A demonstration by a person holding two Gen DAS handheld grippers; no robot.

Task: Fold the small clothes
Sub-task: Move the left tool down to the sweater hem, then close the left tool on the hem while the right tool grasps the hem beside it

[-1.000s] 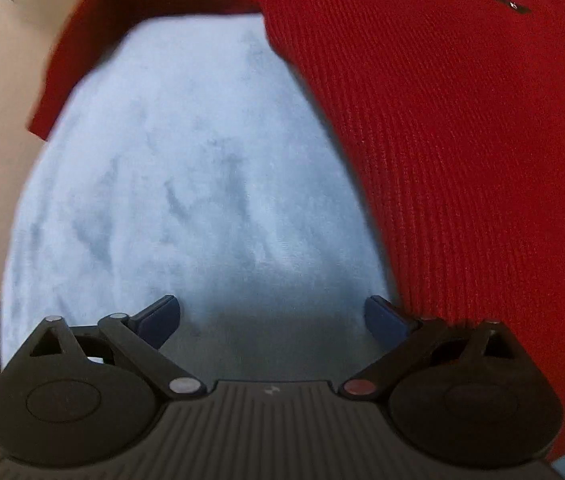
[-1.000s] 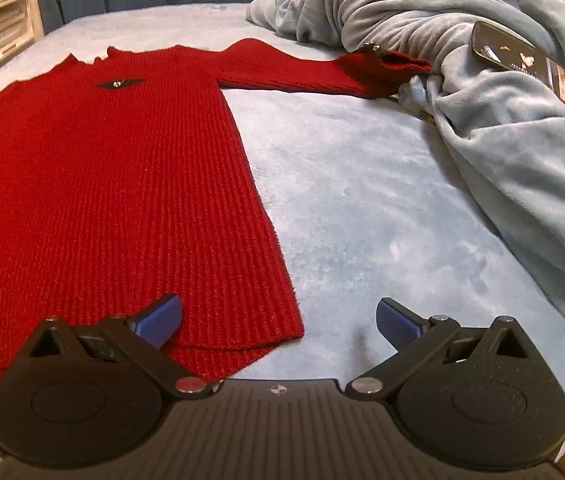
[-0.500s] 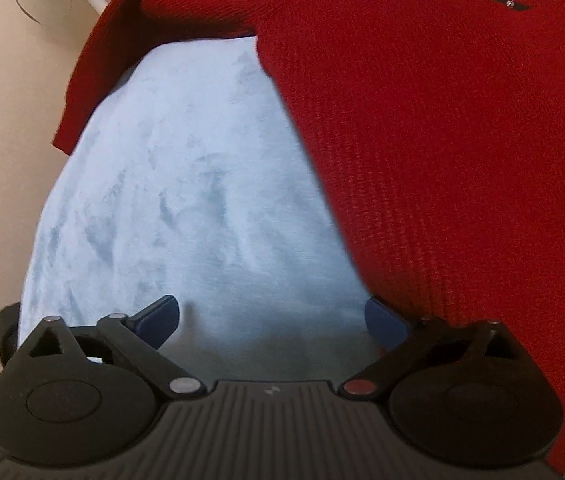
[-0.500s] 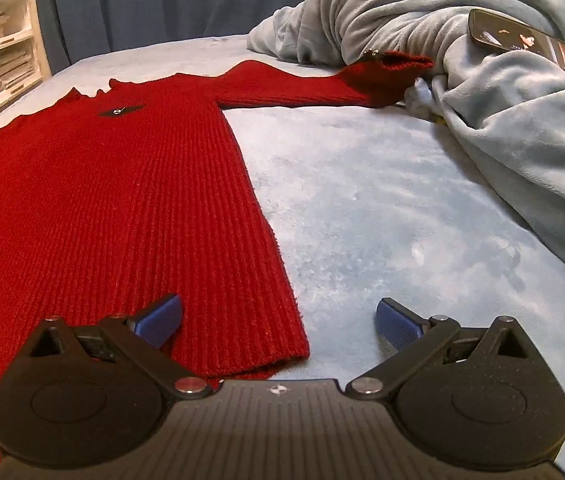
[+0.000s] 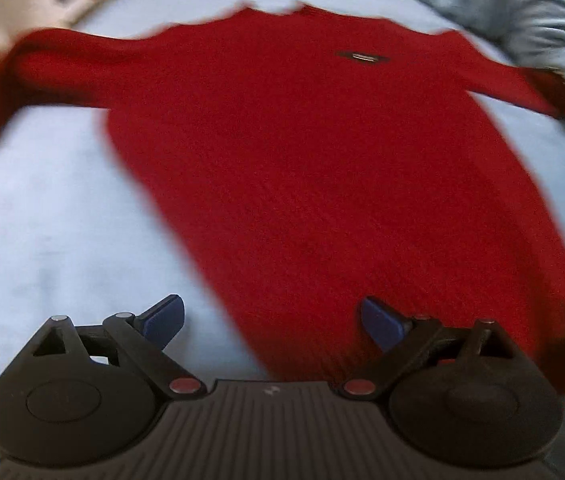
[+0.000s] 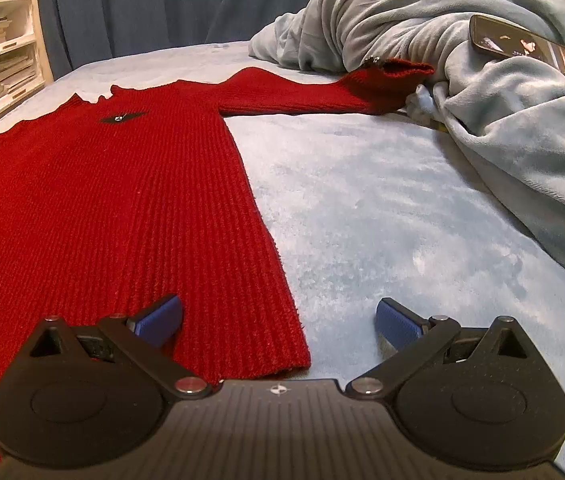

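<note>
**Red sweater spread flat on a pale blue bed**

A bed covered in a pale blue plush blanket fills both views, with a dark blue curtain behind it and a white shelf unit stacked with papers at the far left of the right wrist view. A red knit sweater lies face up and flat on the blanket, its neckline away from the cameras and a small dark emblem on the chest. One sleeve stretches out sideways to a rumpled grey-blue throw, its cuff resting against the folds. A dark phone lies on top of that throw.

The right gripper hovers low over the hem's corner, its fingers spread wide and holding nothing; the left blue pad is over the knit, the other over bare blanket.

The left wrist view is motion-blurred. The left gripper sits at the opposite hem corner, likewise spread and empty, one pad over the sweater and one over the blanket. The other sleeve reaches toward the bed's edge.
</note>
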